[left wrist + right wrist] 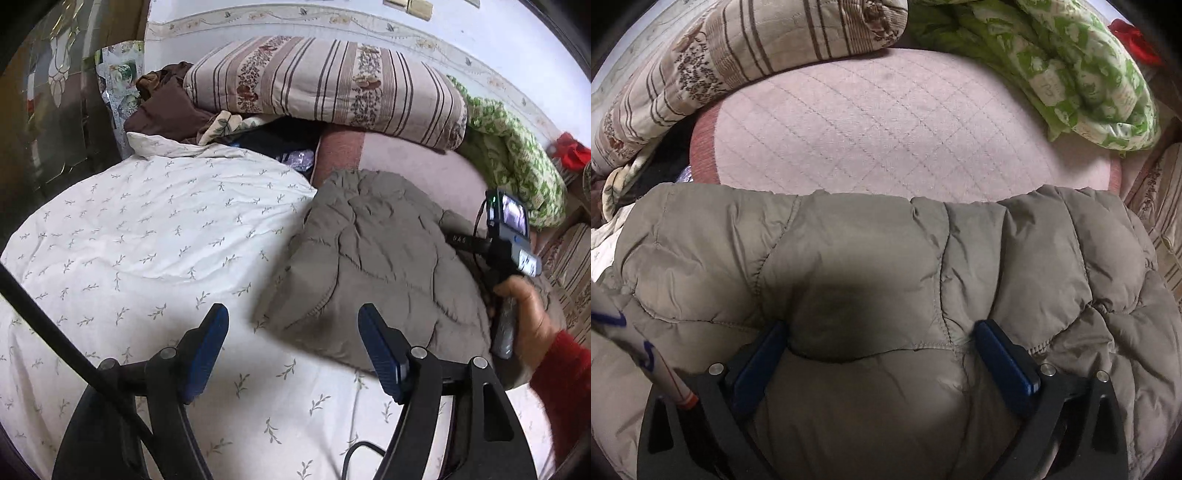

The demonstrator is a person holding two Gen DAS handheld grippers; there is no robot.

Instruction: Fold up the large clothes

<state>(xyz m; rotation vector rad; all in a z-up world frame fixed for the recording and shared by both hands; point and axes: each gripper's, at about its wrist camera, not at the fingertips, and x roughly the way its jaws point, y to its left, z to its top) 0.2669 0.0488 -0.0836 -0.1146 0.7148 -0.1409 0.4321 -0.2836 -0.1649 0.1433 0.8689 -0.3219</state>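
Observation:
A taupe puffer jacket (369, 258) lies bunched into a thick bundle on the bed, partly on a white leaf-print duvet (147, 240). My left gripper (291, 310) stands open just above the duvet, its right finger by the jacket's near left corner, with nothing between the fingers. In the right wrist view the jacket (871, 251) fills the lower half. My right gripper (882, 325) is wide open and pushed down into the padding, so a puffy bulge rises between its blue pads (1001, 354). A hand (528, 306) in a red sleeve holds that gripper over the jacket's right side.
Beyond the jacket lies a pink quilted mattress pad (886, 122). A striped folded quilt (325, 88) sits at the back, a green patterned quilt (513, 147) at the back right, and brown clothes (166, 107) at the back left. A black cable (55, 325) crosses the lower left.

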